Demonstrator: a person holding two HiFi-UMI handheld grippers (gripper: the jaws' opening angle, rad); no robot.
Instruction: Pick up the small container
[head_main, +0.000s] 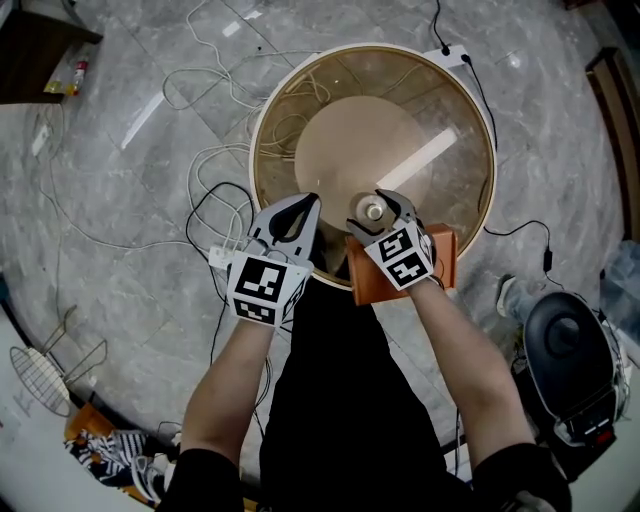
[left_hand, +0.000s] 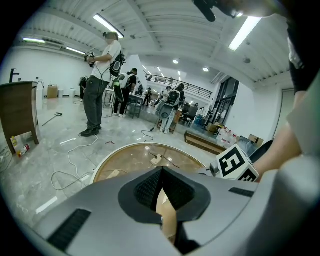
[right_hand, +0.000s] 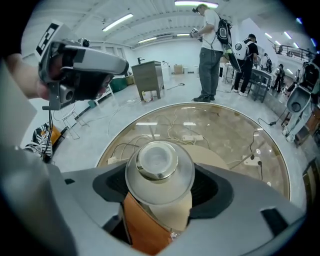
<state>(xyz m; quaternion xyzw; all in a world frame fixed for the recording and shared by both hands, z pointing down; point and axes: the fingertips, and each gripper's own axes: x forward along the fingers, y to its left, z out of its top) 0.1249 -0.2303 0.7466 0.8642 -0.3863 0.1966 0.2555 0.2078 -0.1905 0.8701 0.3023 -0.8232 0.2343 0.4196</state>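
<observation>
Grip status: the small container (head_main: 373, 210), a translucent grey piece with a metal-rimmed round top, sits between the two fingers of the right gripper (head_main: 381, 205). The jaws stand wide, one pad against each side of the container, so the grip is closed on it. From either view it cannot be judged whether its base is clear of the glass.

Location: the container is over the round glass table (head_main: 470, 110), just inside the rim at the table's 6 o'clock, the side nearest the person. The beige table base (head_main: 350, 150) shows through the glass at the container's 12 o'clock.

Left gripper (head_main: 314, 200): positioned just beside the container at its 9 o'clock, over the same rim. Its fingertips meet and nothing is between them.

Surroundings: an orange box (head_main: 372, 282) lies under the right gripper, at the container's 6 o'clock, touching the table rim. White cables (head_main: 215, 160) trail across the grey floor at the table's 9 o'clock. A black appliance (head_main: 565, 340) stands on the floor at the table's 4 o'clock, well apart. A wire rack (head_main: 45, 375) lies at 8 o'clock, near the picture edge.
</observation>
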